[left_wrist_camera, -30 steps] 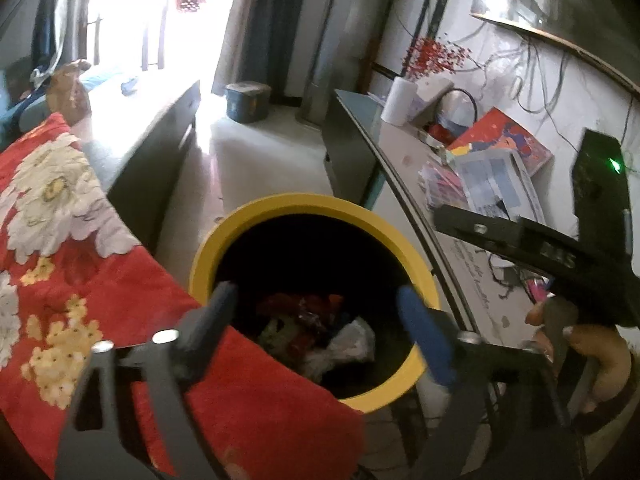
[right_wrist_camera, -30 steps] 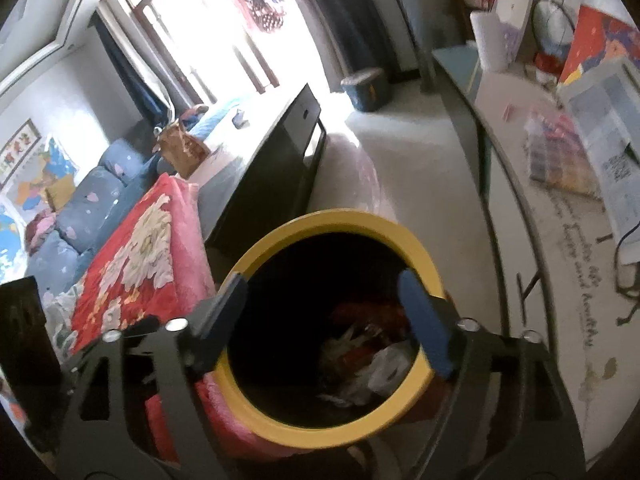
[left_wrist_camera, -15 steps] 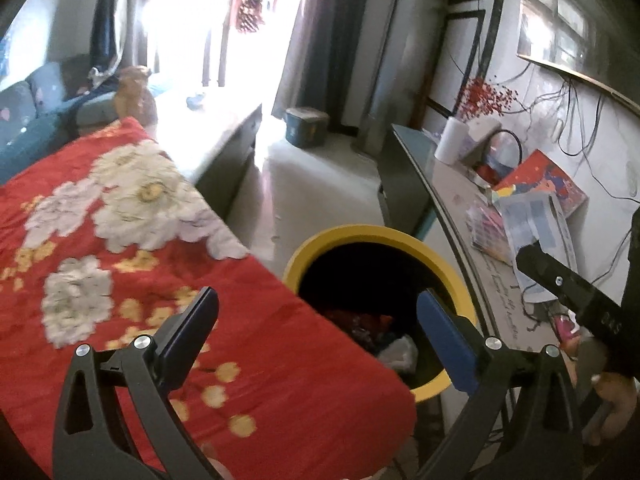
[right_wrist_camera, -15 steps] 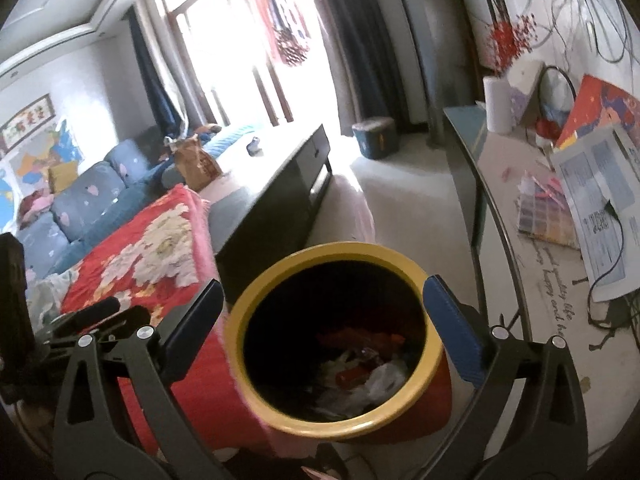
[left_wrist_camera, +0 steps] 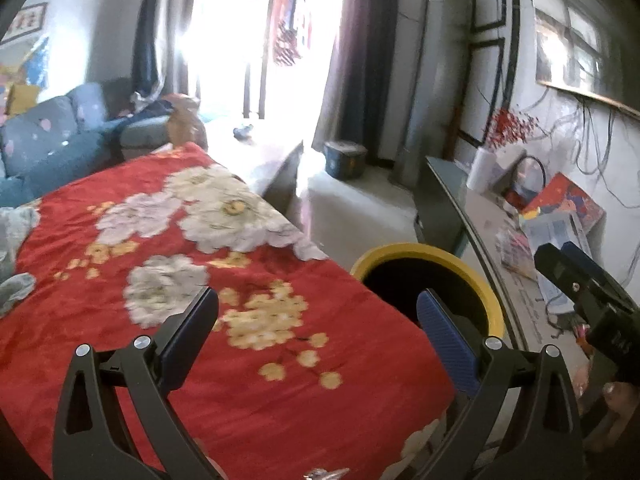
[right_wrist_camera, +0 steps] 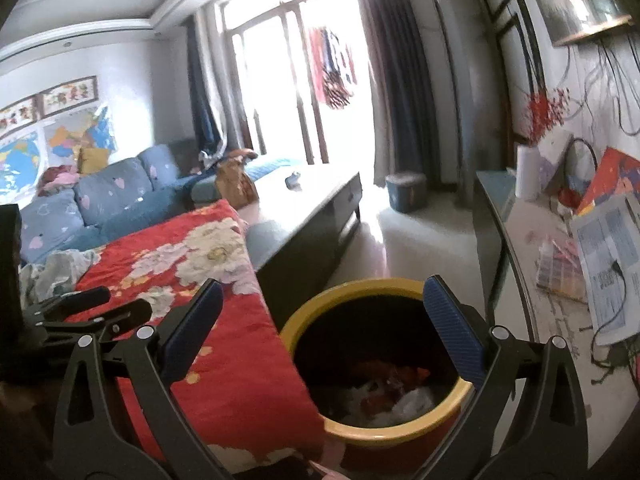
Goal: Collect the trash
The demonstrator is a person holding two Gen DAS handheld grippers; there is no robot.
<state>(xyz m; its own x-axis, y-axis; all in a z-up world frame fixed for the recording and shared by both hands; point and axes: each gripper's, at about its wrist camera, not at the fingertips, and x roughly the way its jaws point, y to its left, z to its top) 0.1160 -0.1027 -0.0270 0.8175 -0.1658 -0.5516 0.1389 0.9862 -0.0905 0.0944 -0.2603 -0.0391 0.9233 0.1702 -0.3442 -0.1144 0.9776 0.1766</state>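
Your left claw [left_wrist_camera: 318, 334] is black angular plastic with triangular cut-outs in each arm, silver round screw heads at the joints, and ribbed blue pads [left_wrist_camera: 446, 344] on its fingers. Your right claw [right_wrist_camera: 324, 330] matches it: black frame, silver screws, textured blue pads [right_wrist_camera: 454, 328].

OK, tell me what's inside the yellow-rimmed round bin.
The yellow-rimmed round bin holds crumpled white and red trash at the bottom; anything under that pile is covered.
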